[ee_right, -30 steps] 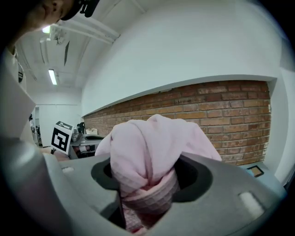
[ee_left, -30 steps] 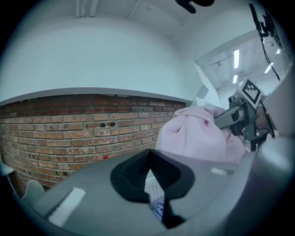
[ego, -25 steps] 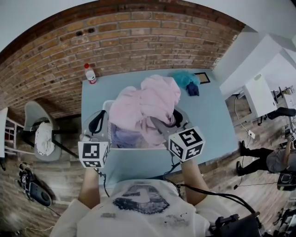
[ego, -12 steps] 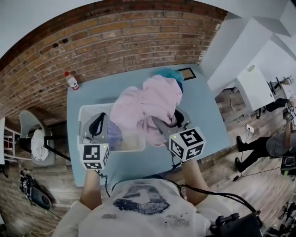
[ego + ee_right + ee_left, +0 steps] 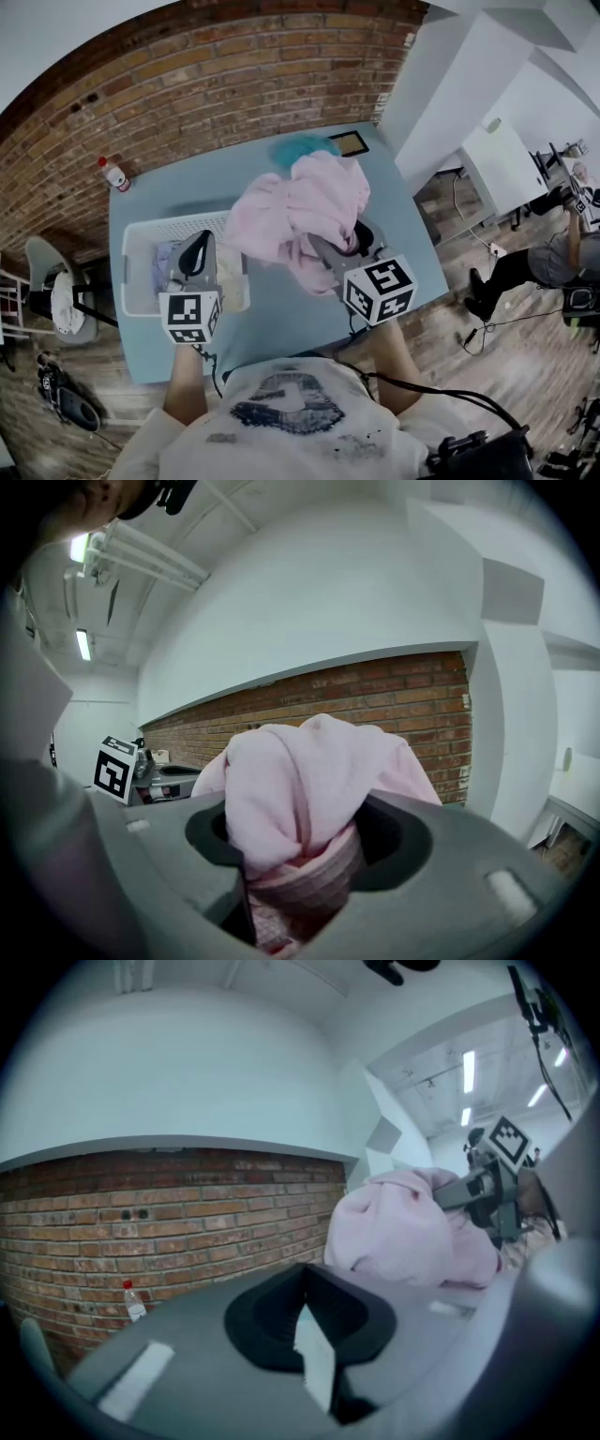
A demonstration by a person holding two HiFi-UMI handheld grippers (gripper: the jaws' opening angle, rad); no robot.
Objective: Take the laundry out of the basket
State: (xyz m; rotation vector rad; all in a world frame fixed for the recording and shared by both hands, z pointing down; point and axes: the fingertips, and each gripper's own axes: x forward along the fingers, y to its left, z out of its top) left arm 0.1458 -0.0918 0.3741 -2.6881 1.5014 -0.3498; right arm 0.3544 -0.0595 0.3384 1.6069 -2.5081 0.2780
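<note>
While the left gripper [image 5: 302,1283] hangs above the white laundry basket [image 5: 132,274], jaws together and empty, the right gripper [image 5: 296,862] clamps a pink garment [image 5: 302,204] just right of that basket.

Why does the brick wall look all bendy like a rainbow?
Head view: the wide lens bows the red brick wall into an arc. Left gripper view: its top edge curves too, and corners go dark. Right gripper view: the pink fleece garment up close looks huge and soft.

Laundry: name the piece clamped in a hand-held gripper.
The pink garment, in the right hand-held gripper; the teal piece lies on the table, the lavender one in the basket.
</note>
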